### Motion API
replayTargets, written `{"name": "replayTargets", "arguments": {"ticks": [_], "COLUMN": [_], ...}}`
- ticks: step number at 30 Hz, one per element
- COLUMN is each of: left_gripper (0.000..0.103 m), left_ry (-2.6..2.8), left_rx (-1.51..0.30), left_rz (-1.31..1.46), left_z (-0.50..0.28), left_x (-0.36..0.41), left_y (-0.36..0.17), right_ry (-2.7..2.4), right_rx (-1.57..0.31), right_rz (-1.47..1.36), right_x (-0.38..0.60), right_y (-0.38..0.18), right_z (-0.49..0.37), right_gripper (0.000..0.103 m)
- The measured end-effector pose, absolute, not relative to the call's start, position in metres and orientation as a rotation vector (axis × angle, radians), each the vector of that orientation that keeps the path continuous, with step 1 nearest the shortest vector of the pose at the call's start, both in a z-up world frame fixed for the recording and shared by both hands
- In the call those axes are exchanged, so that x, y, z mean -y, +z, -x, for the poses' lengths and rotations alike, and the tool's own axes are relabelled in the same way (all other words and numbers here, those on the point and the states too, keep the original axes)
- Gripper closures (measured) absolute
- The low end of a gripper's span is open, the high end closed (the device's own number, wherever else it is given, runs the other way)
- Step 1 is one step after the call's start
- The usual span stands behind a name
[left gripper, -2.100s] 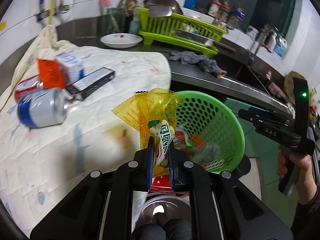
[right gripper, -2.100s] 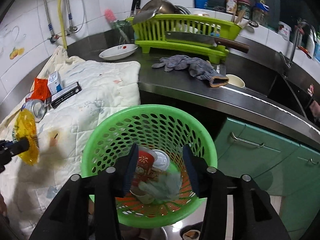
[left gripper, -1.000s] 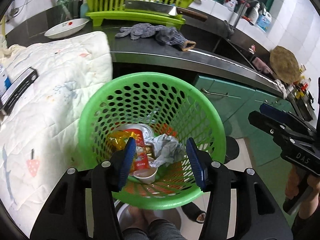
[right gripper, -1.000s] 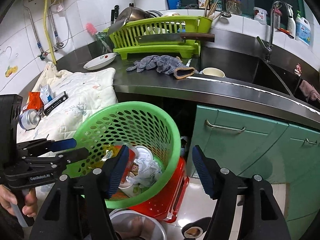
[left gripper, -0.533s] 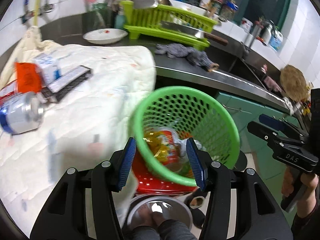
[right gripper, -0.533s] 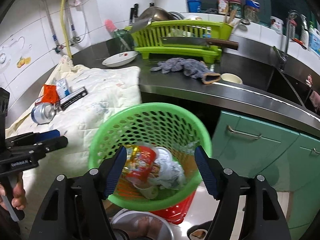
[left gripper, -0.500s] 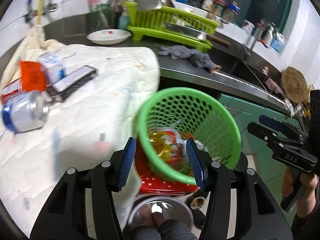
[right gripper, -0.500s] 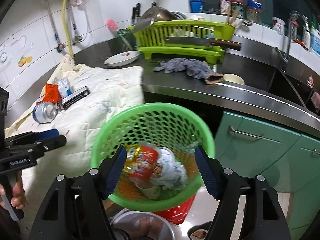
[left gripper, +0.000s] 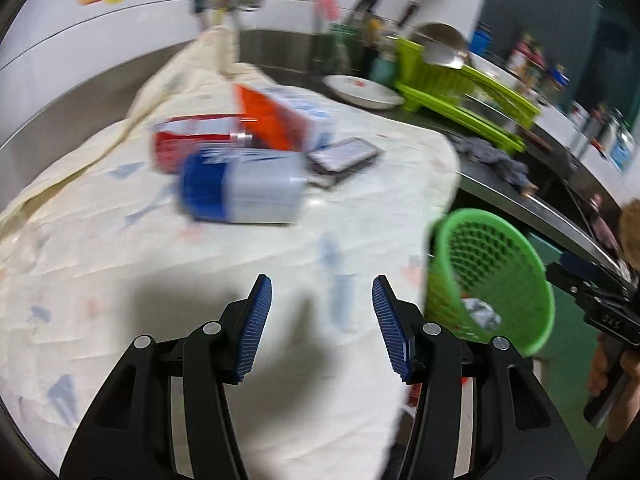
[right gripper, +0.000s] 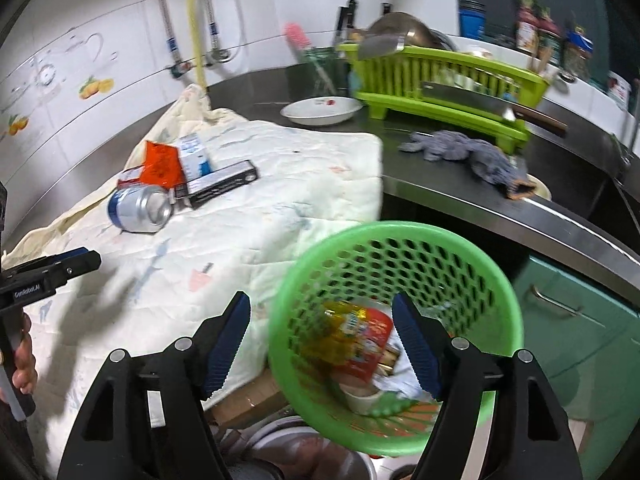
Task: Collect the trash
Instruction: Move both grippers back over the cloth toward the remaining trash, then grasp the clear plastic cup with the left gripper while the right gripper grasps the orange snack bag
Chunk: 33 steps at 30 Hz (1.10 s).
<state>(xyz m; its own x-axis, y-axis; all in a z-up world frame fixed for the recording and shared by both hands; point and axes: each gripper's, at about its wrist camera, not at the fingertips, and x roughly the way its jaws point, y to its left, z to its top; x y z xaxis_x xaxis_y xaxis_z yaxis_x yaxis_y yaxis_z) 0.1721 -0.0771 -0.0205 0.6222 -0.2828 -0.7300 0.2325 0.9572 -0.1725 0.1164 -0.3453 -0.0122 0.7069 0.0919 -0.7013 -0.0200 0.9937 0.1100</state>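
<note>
Green basket [right gripper: 400,240] — one; silver can [right gripper: 140,206] — one

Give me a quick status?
Both grippers open, empty. Blue-and-silver can awaits on white quilt. Green perforated basket holds trash. Path unobstructed.

Both wrist views angled down; share green basket [left gripper: 490,276], quilt [right gripper: 280,184].

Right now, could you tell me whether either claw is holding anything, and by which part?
Nothing is held: the left claw and right claw are both open and empty.
</note>
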Motion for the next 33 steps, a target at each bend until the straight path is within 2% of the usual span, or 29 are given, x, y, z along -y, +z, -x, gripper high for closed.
{"name": "replayTargets", "arguments": {"ticks": [16, 17, 18, 19, 21, 27, 33], "left_gripper": [0.05, 0.047, 0.039, 0.036, 0.036, 0.026, 0.025], "left_ry": [0.104, 0.123, 0.147, 0.186, 0.224, 0.304, 0.281], "left_rx": [-0.779, -0.775, -0.769, -0.758, -0.738, -0.736, -0.772], "left_rz": [0.095, 0.097, 0.097, 0.094, 0.083, 0.062, 0.064], "left_z": [-0.189, -0.19, -0.19, -0.191, -0.192, -0.205, -0.22], "left_x": [-0.076, -0.084, -0.091, -0.101, -0.115, -0.155, -0.174], "left_y": [-0.009, -0.008, -0.007, -0.005, -0.002, -0.006, -0.024], "right_ry": [0.196, 0.205, 0.213, 0.218, 0.233, 0.283, 0.322], "right_rx": [-0.787, -0.788, -0.789, -0.789, -0.792, -0.804, -0.818], "right_rz": [-0.017, -0.013, -0.01, -0.007, 0.002, 0.03, 0.053], "right_x": [0.273, 0.269, 0.265, 0.262, 0.253, 0.23, 0.213], "right_y": [-0.001, 0.0, 0.001, 0.001, 0.0, -0.003, -0.007], "right_z": [-0.16, -0.163, -0.165, -0.167, -0.172, -0.189, -0.206], "right_gripper": [0.032, 0.032, 0.032, 0.031, 0.031, 0.031, 0.028]}}
